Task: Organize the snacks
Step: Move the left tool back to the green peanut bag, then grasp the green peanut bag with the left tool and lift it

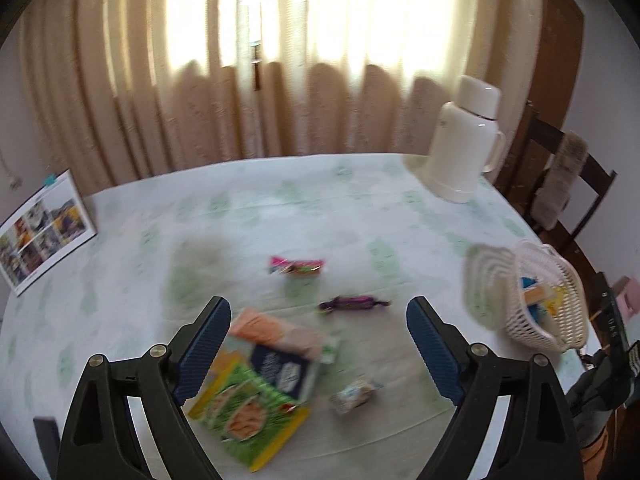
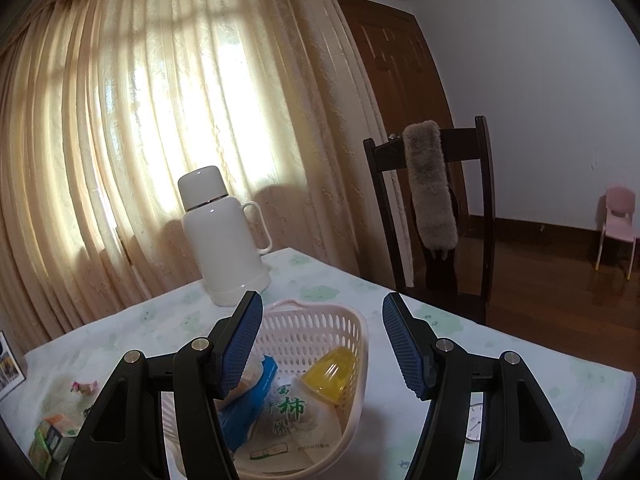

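Left gripper (image 1: 318, 344) gapes empty above scattered table snacks (image 1: 256, 384), likely choosing one, while the half-open, empty right gripper (image 2: 322, 344) waits over the basket (image 2: 352, 364).

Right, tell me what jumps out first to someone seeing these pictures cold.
The white basket near the table's right edge, already holding a blue packet, a white pouch and a yellow cup. Behind it, a tall white thermos stands before the sunlit curtain. In the left view, loose snacks lie on the tablecloth: a green bag, a purple candy and a pink wrapper.
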{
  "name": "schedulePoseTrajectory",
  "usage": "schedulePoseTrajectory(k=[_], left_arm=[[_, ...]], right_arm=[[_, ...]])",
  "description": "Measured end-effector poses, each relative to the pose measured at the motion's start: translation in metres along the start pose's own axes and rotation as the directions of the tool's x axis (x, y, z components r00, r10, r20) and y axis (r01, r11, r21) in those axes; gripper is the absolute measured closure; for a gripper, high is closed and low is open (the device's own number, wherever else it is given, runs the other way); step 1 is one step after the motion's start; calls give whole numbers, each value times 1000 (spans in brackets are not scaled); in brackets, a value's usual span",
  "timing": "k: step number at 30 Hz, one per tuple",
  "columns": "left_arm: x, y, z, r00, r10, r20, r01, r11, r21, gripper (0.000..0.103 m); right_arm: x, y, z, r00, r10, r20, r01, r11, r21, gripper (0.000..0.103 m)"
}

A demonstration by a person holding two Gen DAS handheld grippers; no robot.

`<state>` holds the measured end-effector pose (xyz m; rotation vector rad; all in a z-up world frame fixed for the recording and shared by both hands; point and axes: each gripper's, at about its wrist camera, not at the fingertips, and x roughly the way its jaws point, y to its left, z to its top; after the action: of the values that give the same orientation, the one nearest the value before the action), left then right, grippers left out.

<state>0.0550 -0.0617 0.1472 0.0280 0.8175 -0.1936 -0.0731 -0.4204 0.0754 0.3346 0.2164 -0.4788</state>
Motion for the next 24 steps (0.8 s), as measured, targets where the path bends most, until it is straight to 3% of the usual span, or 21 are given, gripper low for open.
schedulePoseTrajectory(k=[7,13,17,24], left_arm=[[19,39,-23,995,58,-77,-65,994,-92,15],[47,62,-50,978,70,-195,-109,975,-193,15],[62,80,-70,964,26,-265,-107,949,-296,16],[69,102,-89,955,-10,-298,-136,875,-465,16]], right_arm=[[2,6,-2,1000,-17,0,17,999,-33,39],[3,13,-4,1000,-30,0,29,997,-74,39],[3,15,-4,1000,-31,-2,31,996,-88,37],[2,16,-4,1000,-17,-2,16,995,-97,34]])
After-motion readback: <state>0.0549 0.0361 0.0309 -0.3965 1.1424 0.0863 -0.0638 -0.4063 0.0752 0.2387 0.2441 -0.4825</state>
